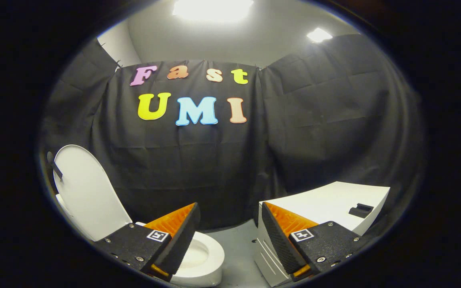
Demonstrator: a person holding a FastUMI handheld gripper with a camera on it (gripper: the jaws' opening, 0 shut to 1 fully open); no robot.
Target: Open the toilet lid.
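White toilet lid (86, 192) upright; cabinet (334, 204) beyond spread, empty jaws.

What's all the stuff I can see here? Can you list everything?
Toilet: one, white, on the floor just beyond the left finger, bowl open.
Lid: one, white, raised upright at the back of the toilet, left of the fingers.
Cabinet: one, white, low, behind the right finger, with a small dark piece on its top.
Floor: grey, between toilet and cabinet.
Cloth wall: black, hanging behind everything.
Ceiling lights: two, bright white, overhead.
Claw: one, fingers spread wide apart, holding nothing, with the toilet and cabinet beyond them.
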